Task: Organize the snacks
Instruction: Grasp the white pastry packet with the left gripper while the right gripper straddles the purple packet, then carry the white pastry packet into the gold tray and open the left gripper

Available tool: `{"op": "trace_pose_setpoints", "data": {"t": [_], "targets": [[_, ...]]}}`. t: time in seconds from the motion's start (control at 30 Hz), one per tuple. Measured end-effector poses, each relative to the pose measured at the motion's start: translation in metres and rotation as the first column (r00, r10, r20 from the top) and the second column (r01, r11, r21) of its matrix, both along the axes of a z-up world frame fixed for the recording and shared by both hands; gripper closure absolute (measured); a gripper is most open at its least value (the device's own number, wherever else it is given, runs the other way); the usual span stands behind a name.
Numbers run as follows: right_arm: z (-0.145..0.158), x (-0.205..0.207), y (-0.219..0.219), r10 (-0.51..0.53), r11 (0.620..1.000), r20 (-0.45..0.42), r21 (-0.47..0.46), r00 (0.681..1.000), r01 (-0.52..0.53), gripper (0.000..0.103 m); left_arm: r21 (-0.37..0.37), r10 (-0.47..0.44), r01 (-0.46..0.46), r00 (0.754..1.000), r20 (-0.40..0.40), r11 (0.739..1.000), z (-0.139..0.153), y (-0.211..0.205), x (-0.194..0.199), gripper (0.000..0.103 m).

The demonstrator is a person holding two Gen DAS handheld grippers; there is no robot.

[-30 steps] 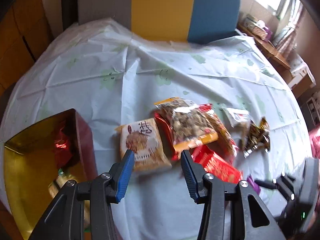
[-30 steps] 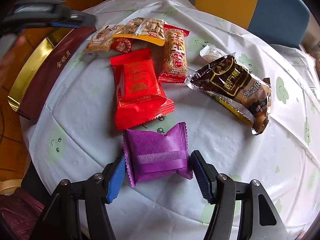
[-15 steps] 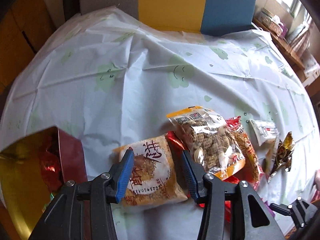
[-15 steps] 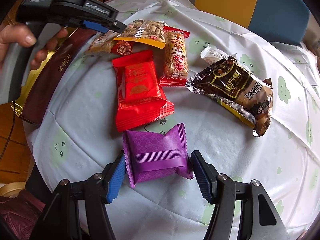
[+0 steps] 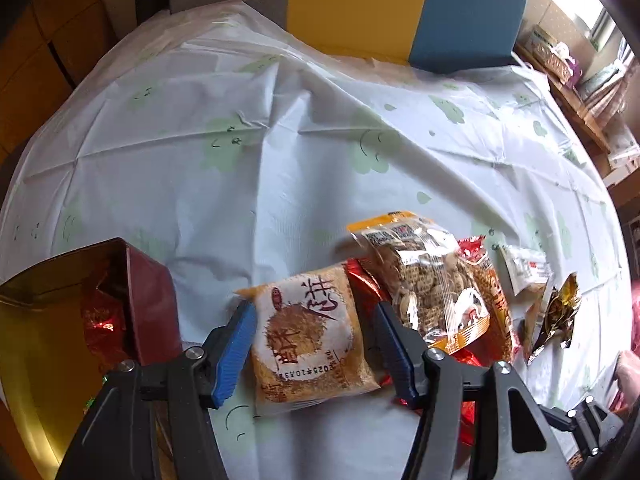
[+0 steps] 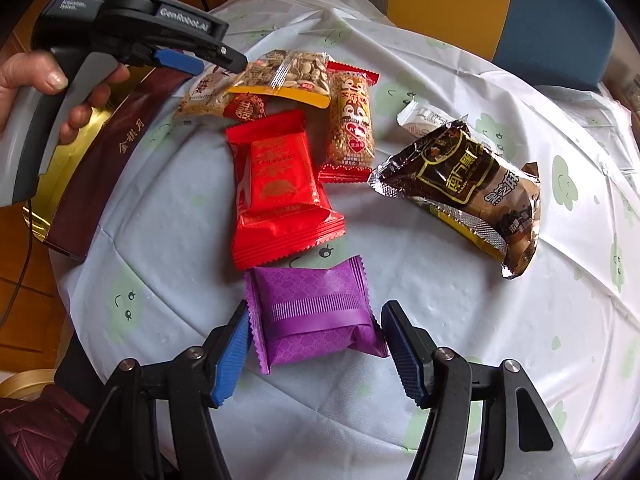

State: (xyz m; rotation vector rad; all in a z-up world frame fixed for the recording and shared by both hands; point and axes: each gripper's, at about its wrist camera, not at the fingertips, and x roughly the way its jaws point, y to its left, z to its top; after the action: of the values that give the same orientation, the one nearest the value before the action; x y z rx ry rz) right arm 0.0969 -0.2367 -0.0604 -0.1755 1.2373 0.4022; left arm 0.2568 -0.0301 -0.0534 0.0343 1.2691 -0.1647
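Observation:
My left gripper [image 5: 314, 346] is open, its blue pads on either side of a tan cake packet [image 5: 308, 332] lying on the tablecloth. It also shows in the right wrist view [image 6: 200, 60] over that packet [image 6: 204, 96]. My right gripper [image 6: 316, 354] is open around a purple packet [image 6: 312, 314], not closed on it. A dark red box with a gold inside [image 5: 44, 344] stands at the left with a red foil snack in it.
Beside the tan packet lie a clear nut bag [image 6: 286, 76], a red packet [image 6: 276, 184], a red-edged peanut bar [image 6: 352, 120], a brown foil packet [image 6: 468, 184] and a small white packet [image 6: 424, 120]. Chairs [image 5: 400, 4] stand behind the round table.
My left gripper has moved forward and down until its pads straddle the tan packet. My right gripper has stayed still around the purple packet.

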Motion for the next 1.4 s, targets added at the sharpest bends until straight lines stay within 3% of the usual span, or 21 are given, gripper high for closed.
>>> {"op": "trace_pose_setpoints", "data": {"t": [0.3,0.5,0.7,1.0,1.2,1.4], "targets": [[0.002,-0.001,-0.001,0.001,1.0,0.011,0.001,1.0,-0.001,0.038,0.095,-0.02,0.018,1.0,0.018,0.995,-0.011,-0.011,-0.003,0.04],[0.0,-0.001,0.001,0.005,1.0,0.01,-0.003,1.0,-0.005,0.038,0.056,0.017,-0.015,0.999,-0.033,0.998,-0.025,-0.003,-0.002,0.039],[-0.002,-0.002,0.005,0.015,1.0,0.011,-0.011,1.0,-0.015,0.038,0.035,0.026,-0.025,0.999,-0.022,0.999,-0.022,0.001,-0.011,0.042],[-0.015,-0.006,0.014,0.035,0.998,-0.01,-0.05,0.999,-0.036,0.038,0.047,-0.001,0.001,1.0,0.01,0.999,-0.018,-0.006,-0.071,0.042],[-0.016,-0.004,0.008,0.012,1.0,-0.027,-0.009,1.0,-0.012,0.038,0.02,-0.02,0.02,0.999,0.043,1.0,-0.016,-0.008,-0.123,0.042],[-0.012,0.001,-0.003,-0.031,0.998,-0.038,0.057,0.999,0.033,0.036,0.041,-0.109,0.105,0.988,0.108,0.994,-0.017,-0.022,-0.176,0.042]]}}
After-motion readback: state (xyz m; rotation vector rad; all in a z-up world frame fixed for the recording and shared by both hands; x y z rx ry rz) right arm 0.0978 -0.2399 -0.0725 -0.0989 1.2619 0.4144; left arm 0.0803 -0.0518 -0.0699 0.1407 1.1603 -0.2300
